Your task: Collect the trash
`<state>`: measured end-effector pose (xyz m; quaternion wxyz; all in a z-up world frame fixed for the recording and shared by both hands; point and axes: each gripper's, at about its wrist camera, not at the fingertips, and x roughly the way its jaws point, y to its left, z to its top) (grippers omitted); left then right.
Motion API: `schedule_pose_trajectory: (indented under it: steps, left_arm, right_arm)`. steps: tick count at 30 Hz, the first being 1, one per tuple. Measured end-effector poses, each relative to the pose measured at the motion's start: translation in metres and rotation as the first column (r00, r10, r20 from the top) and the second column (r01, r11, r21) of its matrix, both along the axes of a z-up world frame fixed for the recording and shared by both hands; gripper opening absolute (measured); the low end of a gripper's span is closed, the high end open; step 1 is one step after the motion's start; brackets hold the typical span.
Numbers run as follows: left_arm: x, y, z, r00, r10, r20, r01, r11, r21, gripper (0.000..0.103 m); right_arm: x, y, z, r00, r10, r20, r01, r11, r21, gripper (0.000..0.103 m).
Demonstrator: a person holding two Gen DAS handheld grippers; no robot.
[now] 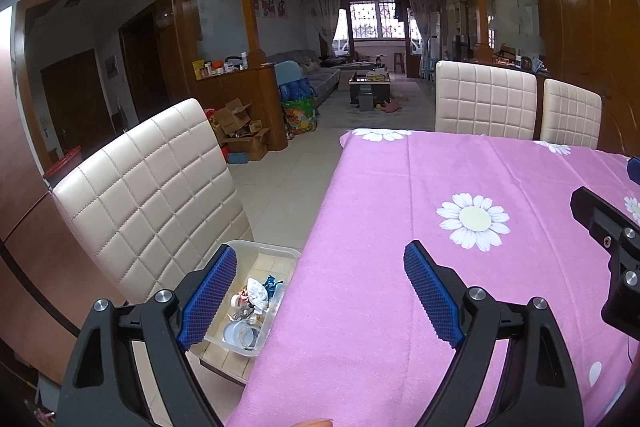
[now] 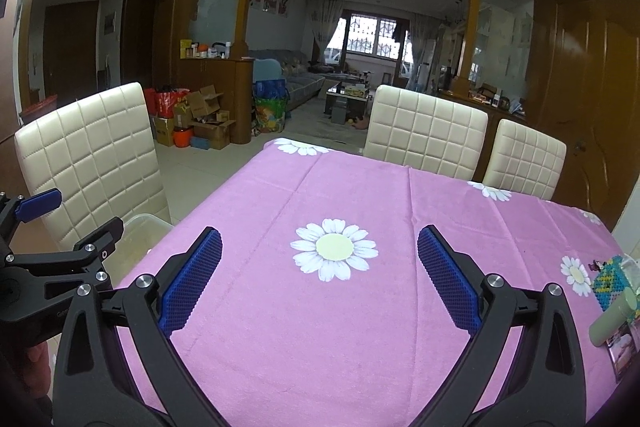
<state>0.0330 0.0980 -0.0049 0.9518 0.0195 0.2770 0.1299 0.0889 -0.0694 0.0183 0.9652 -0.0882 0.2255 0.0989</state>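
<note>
Here, left gripper (image 1: 320, 291) low in the frame, tipped a little downward, blue pads (image 1: 210, 297) far apart with nothing between them; wide open over the edge of the pink tablecloth (image 1: 460, 179). Right gripper (image 2: 318, 279) the same: low in its frame, spread wide, holding nothing, above the big daisy (image 2: 334, 254). Trash (image 1: 256, 293) lying in the clear bin (image 1: 260, 251), lower left of the left view, on the cream chair (image 1: 148, 195) just beside the table
</note>
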Motion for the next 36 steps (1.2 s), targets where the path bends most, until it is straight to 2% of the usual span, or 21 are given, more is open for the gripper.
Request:
schedule_pose_trajectory:
  steps: [36]
  left_arm:
    - [-0.0043, 0.0018, 0.0008, 1.0, -0.013, 0.011, 0.013, 1.0, -0.002, 0.084]
  right_arm:
    - [-0.0002, 0.0046, -0.0027, 1.0, 0.013, -0.009, -0.013, 1.0, -0.009, 0.097]
